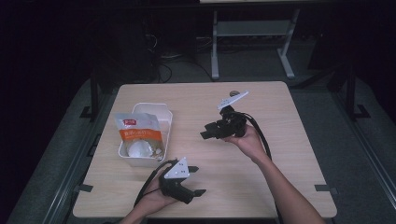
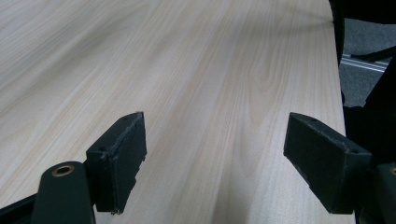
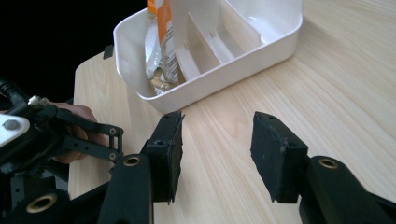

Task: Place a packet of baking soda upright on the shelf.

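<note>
On pale wood table (image 1: pixel 280 154), white bin (image 1: pixel 163 122); dark room around.

1. The table (image 1: pixel 261 154) is pale wood with a fine straight grain running along it.
2. The bin (image 1: pixel 164 122) is plain white, dividers included.
3. The packet (image 1: pixel 139 136) in it is orange and white with a small red label up top (part of it looks clear too).
4. Both grippers, the left gripper (image 1: pixel 198 180) and the right gripper (image 1: pixel 208 130), are matte black, each with a light grey plate.
</note>
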Demonstrator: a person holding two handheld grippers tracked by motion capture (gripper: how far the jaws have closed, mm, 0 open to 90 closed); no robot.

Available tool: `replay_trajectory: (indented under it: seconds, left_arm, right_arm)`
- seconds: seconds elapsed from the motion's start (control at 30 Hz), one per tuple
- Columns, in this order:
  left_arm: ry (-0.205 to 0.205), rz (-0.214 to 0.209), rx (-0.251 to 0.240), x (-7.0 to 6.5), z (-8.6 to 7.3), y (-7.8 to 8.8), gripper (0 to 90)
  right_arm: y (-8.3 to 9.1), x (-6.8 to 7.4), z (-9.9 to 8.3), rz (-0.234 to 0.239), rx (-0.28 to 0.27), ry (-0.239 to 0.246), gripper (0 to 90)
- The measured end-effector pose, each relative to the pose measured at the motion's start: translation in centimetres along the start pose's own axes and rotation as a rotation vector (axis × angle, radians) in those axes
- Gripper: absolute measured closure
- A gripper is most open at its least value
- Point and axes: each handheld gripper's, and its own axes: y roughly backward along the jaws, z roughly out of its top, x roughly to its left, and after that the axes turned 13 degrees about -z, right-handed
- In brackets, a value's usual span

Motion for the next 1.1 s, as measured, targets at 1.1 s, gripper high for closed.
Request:
replay_trajectory:
  seconds: [1.1]
  left_arm:
    - [0.018,0.019,-0.007,0.4,-0.1,0.4,21.0]
  right_arm:
    - [4.9,-2.4,-4.1,-0.066,-0.025,-0.075,47.1]
